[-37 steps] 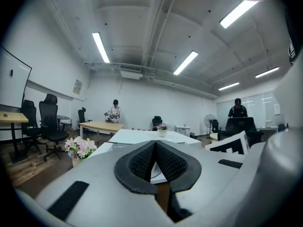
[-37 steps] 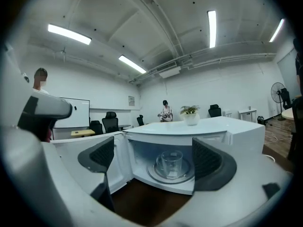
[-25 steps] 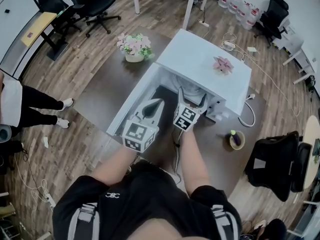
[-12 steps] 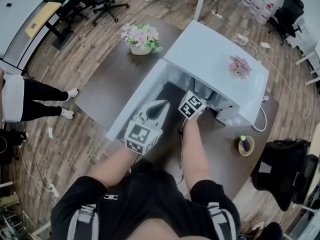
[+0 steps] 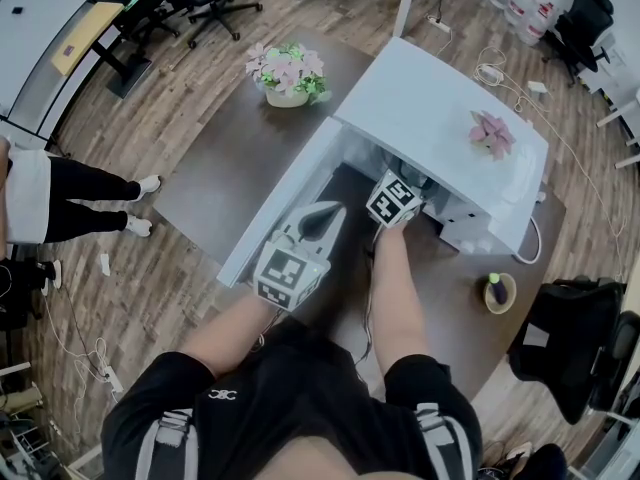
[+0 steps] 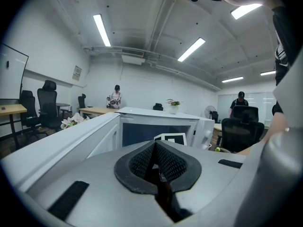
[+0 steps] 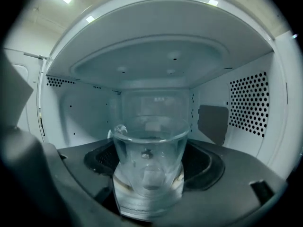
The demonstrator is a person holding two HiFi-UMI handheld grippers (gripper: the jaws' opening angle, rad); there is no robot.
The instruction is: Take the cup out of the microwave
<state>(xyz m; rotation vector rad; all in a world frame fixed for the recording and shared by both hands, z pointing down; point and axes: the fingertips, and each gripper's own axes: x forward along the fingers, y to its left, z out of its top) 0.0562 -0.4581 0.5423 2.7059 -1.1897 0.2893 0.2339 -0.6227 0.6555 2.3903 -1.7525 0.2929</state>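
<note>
a: cup (image 7: 147,141) stands upright in the microwave (image 5: 440,108) cavity, clear glass, right between the right tool's jaws.

b: nearest first, though. the left tool (image 6: 155,148) is clenched on nothing, pads together, hanging outside by the open door (image 5: 275,208) over the bench (image 5: 215,168).

a: and the right tool (image 7: 150,162) is reaching inside, jaws closing round the cup. i'd say the pads aren't plainly pressing yet.

b: so finish that squeeze evenly, low on the wall. glass is slick, so get both pads flat before any lift.

a: can't tell if there's liquid in it. treat it as full: keep it level and draw straight back.

b: and mind the perforated side wall (image 7: 248,105) further in, and the roof.
</note>
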